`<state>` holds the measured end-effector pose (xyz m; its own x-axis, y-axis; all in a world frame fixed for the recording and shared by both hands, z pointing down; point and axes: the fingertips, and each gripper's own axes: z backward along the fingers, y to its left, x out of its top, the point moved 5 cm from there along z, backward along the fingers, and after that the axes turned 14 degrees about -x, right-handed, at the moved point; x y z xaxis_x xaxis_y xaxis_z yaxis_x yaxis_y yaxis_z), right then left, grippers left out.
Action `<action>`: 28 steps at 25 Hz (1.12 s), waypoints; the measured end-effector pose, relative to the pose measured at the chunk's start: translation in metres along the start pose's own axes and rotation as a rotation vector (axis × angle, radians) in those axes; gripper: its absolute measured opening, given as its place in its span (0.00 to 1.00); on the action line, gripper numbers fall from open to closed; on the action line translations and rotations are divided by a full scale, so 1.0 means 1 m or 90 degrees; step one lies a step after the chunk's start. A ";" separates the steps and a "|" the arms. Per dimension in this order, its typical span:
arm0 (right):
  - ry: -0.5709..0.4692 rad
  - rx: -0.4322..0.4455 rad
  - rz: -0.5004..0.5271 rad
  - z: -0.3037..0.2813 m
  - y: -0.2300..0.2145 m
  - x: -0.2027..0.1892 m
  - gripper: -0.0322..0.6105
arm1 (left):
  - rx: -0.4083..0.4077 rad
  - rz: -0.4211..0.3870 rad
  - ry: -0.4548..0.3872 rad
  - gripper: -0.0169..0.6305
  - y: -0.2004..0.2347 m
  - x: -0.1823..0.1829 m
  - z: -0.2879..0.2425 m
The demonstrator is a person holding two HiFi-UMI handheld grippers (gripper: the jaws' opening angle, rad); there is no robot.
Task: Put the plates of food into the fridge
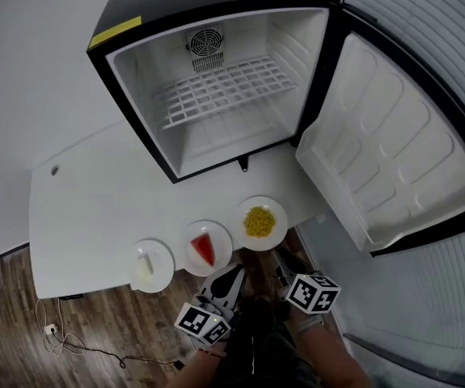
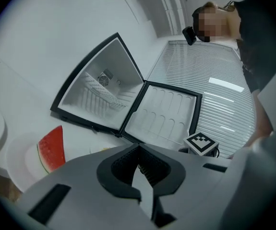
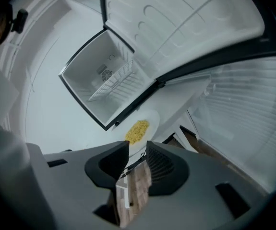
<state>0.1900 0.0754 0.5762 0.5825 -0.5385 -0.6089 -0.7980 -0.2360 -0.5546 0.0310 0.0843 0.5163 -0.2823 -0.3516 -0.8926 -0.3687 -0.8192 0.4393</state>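
Corn plate (image 3: 153, 118) just ahead of right gripper (image 3: 138, 151), jaws apart

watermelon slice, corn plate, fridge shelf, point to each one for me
watermelon slice (image 1: 205, 250), head view, middle of the red flesh
corn plate (image 1: 279, 214), head view, bare right rim
fridge shelf (image 1: 224, 89), head view, middle of the wire rack

The fridge (image 1: 216, 87) stands on the white surface (image 1: 86, 208), its door (image 1: 386, 152) open to the right. In front of it lie in a row the corn plate (image 1: 275, 231), the watermelon plate (image 1: 193, 253) and a plate with something pale (image 1: 161, 272). The left gripper (image 1: 237, 271) and the right gripper (image 1: 282, 267) are just below them.
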 end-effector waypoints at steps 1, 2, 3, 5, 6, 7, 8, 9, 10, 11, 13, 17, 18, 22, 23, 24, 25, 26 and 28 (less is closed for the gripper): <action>0.006 0.004 -0.022 -0.006 -0.004 0.003 0.19 | 0.007 0.004 -0.002 0.04 0.003 -0.004 -0.006; 0.014 0.010 -0.042 -0.013 -0.007 0.005 0.19 | 0.013 0.006 -0.003 0.04 0.006 -0.007 -0.010; 0.021 0.016 -0.061 -0.018 -0.009 0.006 0.19 | 0.018 0.005 -0.004 0.04 0.009 -0.010 -0.015; 0.033 0.030 -0.096 -0.028 -0.012 0.008 0.19 | 0.022 -0.004 0.000 0.04 0.013 -0.015 -0.022; 0.039 0.039 -0.114 -0.032 -0.012 0.008 0.19 | 0.020 -0.009 0.003 0.04 0.015 -0.018 -0.026; 0.044 0.050 -0.134 -0.035 -0.012 0.009 0.19 | 0.016 -0.013 0.008 0.04 0.016 -0.021 -0.029; 0.050 0.059 -0.155 -0.038 -0.012 0.009 0.19 | 0.012 -0.016 0.013 0.04 0.017 -0.023 -0.032; 0.056 0.064 -0.175 -0.041 -0.011 0.008 0.19 | 0.007 -0.019 0.017 0.04 0.017 -0.024 -0.034; 0.061 0.067 -0.193 -0.044 -0.011 0.008 0.19 | 0.003 -0.022 0.020 0.04 0.018 -0.025 -0.035; 0.065 0.070 -0.207 -0.046 -0.011 0.007 0.19 | 0.001 -0.023 0.022 0.04 0.018 -0.025 -0.036; 0.064 0.079 -0.226 -0.046 -0.010 0.006 0.19 | 0.001 -0.020 0.019 0.04 0.017 -0.024 -0.036; 0.063 0.095 -0.259 -0.046 -0.010 0.006 0.19 | 0.001 -0.013 0.011 0.04 0.018 -0.021 -0.037; 0.064 0.098 -0.264 -0.047 -0.011 0.006 0.19 | -0.001 -0.012 0.010 0.04 0.018 -0.021 -0.037; 0.068 0.116 -0.317 -0.047 -0.013 0.006 0.12 | -0.006 -0.013 0.005 0.04 0.020 -0.016 -0.040; 0.069 0.118 -0.333 -0.047 -0.014 0.006 0.11 | -0.007 -0.014 0.004 0.04 0.020 -0.014 -0.040; 0.069 0.115 -0.343 -0.045 -0.015 0.006 0.09 | -0.009 -0.016 0.004 0.04 0.020 -0.011 -0.040; 0.071 0.109 -0.348 -0.043 -0.016 0.006 0.07 | -0.011 -0.017 0.003 0.04 0.020 -0.009 -0.041; 0.073 0.103 -0.351 -0.041 -0.016 0.006 0.07 | -0.013 -0.018 0.003 0.04 0.021 -0.007 -0.041; 0.076 0.093 -0.368 -0.038 -0.017 0.007 0.07 | -0.016 -0.020 0.002 0.04 0.022 -0.002 -0.041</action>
<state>0.2014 0.0452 0.6031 0.8871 -0.4450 -0.1228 -0.3231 -0.4085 -0.8537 0.0598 0.0488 0.5236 -0.2685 -0.3272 -0.9060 -0.3553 -0.8406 0.4089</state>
